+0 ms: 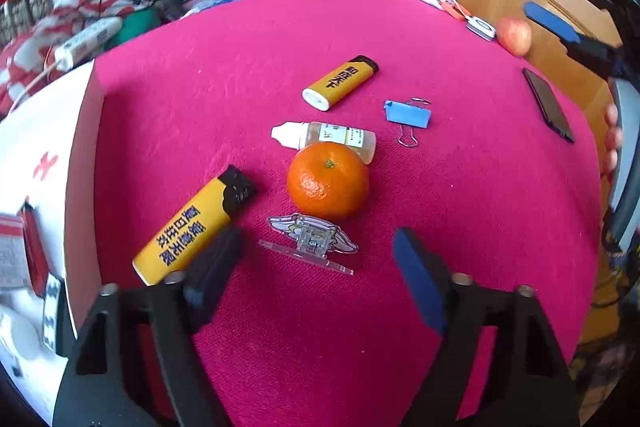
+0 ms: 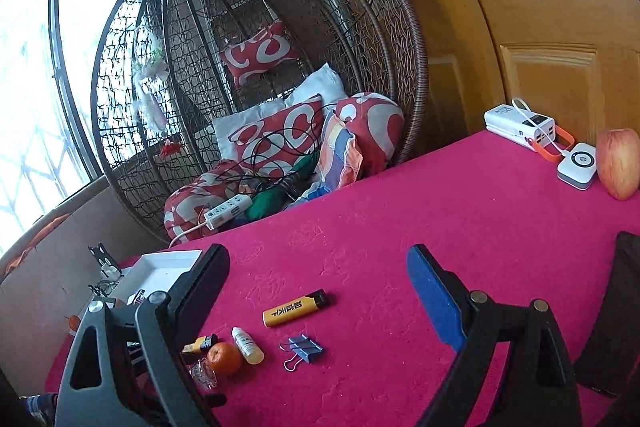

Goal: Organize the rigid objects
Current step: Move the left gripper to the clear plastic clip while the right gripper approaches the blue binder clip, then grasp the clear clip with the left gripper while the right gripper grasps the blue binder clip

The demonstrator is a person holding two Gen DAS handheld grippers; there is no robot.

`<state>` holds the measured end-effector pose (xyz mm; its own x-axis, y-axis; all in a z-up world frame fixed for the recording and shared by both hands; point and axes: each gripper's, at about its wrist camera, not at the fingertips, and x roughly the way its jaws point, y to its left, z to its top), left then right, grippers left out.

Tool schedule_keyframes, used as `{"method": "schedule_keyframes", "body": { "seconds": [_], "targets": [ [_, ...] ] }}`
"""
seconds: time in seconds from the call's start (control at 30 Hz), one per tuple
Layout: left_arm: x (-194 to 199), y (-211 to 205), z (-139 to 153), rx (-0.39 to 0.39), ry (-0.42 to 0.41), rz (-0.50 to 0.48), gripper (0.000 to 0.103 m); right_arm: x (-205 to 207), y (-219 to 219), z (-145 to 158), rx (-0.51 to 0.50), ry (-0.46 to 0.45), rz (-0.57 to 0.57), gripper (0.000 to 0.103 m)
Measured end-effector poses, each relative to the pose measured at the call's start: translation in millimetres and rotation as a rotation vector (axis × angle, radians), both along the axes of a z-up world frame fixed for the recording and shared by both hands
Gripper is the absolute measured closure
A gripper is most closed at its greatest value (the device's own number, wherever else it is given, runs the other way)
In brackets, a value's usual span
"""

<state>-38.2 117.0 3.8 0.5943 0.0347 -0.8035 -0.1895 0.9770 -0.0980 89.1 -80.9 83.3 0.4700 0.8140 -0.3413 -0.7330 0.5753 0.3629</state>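
Observation:
On the pink table lie two yellow lighters, one near (image 1: 196,229) and one far (image 1: 340,83), a small dropper bottle (image 1: 328,138), a tangerine (image 1: 328,179), a clear plastic clip (image 1: 310,241) and a blue binder clip (image 1: 408,115). My left gripper (image 1: 316,251) is open and empty, just above the clear clip, its left finger beside the near lighter. My right gripper (image 2: 316,275) is open and empty, held above the table; it also shows at the right of the left wrist view (image 1: 560,27). The far lighter (image 2: 295,310), bottle (image 2: 248,346), tangerine (image 2: 225,358) and binder clip (image 2: 304,348) show below it.
A white tray (image 1: 76,131) with small items sits at the table's left edge. A black phone (image 1: 548,105), an apple (image 1: 515,35), a white power bank (image 2: 520,125) and a small white device (image 2: 578,166) lie at the far right. A wicker hanging chair (image 2: 260,67) with cushions stands behind.

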Motion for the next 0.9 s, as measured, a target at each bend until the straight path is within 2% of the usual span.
{"method": "schedule_keyframes", "body": {
  "seconds": [0.13, 0.17, 0.23, 0.27, 0.3, 0.47, 0.53, 0.6, 0.67, 0.77, 0.9],
  "targets": [
    [0.8, 1.2, 0.0, 0.003, -0.009, -0.011, 0.033, 1.3, 9.4, -4.3, -0.026, 0.015, 0.015, 0.012],
    [0.7, 0.0, 0.2, 0.010, -0.011, -0.015, 0.039, 1.1, 11.5, -5.2, -0.032, 0.016, 0.020, 0.012],
    [0.0, -1.7, 0.1, 0.025, -0.018, -0.024, 0.044, -1.5, 19.7, -8.4, -0.057, 0.016, 0.045, 0.012],
    [-1.1, -2.3, 0.0, 0.033, -0.021, -0.025, 0.053, -2.8, 22.9, -9.9, -0.069, 0.016, 0.057, 0.012],
    [-1.2, -2.6, 0.3, 0.042, -0.024, -0.022, 0.057, -4.8, 27.9, -12.4, -0.089, 0.017, 0.075, 0.012],
    [-16.0, 2.1, 2.2, -0.016, -0.042, -0.002, 0.057, -15.4, 46.2, -24.4, -0.167, 0.026, 0.142, 0.012],
    [-23.9, 0.9, 4.0, -0.036, -0.046, 0.008, 0.057, -20.9, 55.3, -30.8, -0.227, 0.021, 0.193, 0.012],
    [-35.6, -1.2, 5.4, -0.049, -0.051, 0.017, 0.057, -25.4, 62.1, -37.8, -0.300, -0.021, 0.214, 0.012],
    [-45.9, -3.8, 7.1, -0.064, -0.062, 0.025, 0.057, -21.1, 64.2, -44.4, -0.368, -0.053, 0.186, 0.013],
    [-56.7, -5.1, 8.2, -0.089, -0.083, 0.036, 0.057, -8.8, 61.2, -51.7, -0.403, -0.029, 0.203, 0.014],
    [-58.0, -3.8, 7.7, -0.102, -0.091, 0.044, 0.057, -18.5, 73.8, -63.3, -0.467, -0.037, 0.286, 0.020]
  ]
}}
